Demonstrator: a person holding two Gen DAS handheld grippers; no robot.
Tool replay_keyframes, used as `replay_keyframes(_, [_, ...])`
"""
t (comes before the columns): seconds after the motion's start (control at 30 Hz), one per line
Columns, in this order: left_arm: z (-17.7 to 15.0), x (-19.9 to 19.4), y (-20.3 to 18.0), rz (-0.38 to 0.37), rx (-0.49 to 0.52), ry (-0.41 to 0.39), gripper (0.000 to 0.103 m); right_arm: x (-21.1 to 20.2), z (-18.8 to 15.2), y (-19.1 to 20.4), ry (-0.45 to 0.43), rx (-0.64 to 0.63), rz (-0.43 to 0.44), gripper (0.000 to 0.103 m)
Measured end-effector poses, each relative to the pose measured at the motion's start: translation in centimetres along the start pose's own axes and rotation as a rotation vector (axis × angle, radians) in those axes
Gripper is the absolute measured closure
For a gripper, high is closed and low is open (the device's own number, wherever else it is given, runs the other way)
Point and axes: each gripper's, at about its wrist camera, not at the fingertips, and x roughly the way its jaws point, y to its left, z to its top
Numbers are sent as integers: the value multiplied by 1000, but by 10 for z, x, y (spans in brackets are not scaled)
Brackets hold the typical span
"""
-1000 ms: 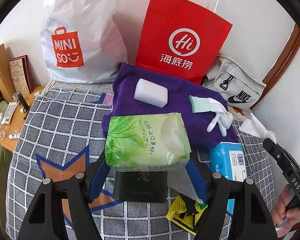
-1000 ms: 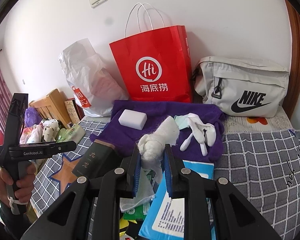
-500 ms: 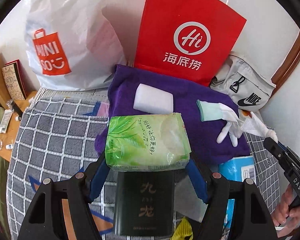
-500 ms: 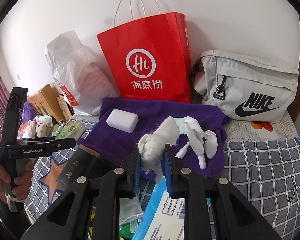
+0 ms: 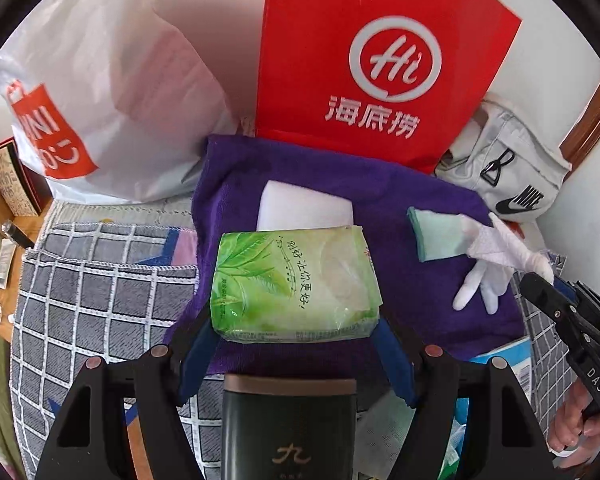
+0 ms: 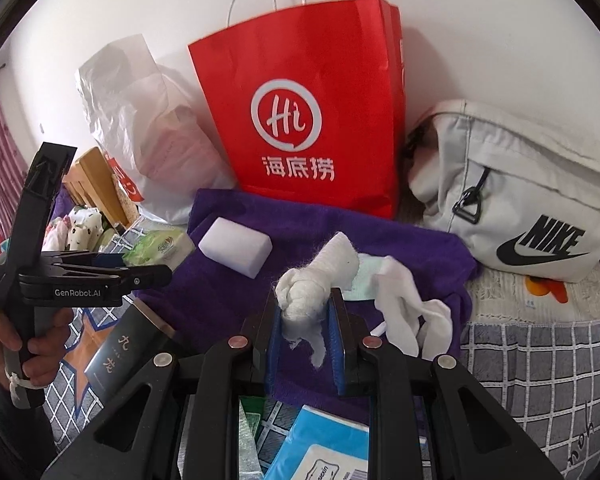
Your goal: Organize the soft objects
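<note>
Both hands are loaded here. The left gripper (image 5: 296, 340) has its jaws spread wide, clamped across the long sides of a green plastic tissue pack (image 5: 296, 284). The right gripper (image 6: 304, 328) pinches a white knotted cloth bundle (image 6: 316, 280), jaws narrow. Both hang over the near edge of the purple towel (image 5: 380, 184), which lies dead ahead, white foam block (image 5: 304, 208) just beyond the pack.

Both wrist cameras look steeply down along their fingers, close above the bed, facing the wall. Both share the purple towel (image 5: 340, 184) (image 6: 380, 240) mid-frame and the red bag (image 5: 372, 60) (image 6: 300, 112) above it.
</note>
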Motion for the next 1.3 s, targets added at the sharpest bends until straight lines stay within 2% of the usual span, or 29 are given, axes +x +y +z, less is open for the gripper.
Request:
replay_keyframes(0.37, [-1,29,0,18,16,64,31,36,-11,-18,108,35,50,81])
replay_keyframes(0.53, [1,36,2,19,12,76,31,47,-14,-28,149,63,40,81])
replay_keyframes(1.03, [8,56,-2,1,-3,113,30,52,-13,-29,184,73,39,78])
replay_keyframes(1.13, [9,59,-2,-36,-19,113,21,51,-12,-28,183,66,49,72])
replay_keyframes(1.2, [8,58,-3,-43,-21,107,17,49,-11,-26,177,60,39,59])
replay_keyframes(1.3, [7,53,-2,-29,-25,98,17,46,-10,-24,164,52,36,58])
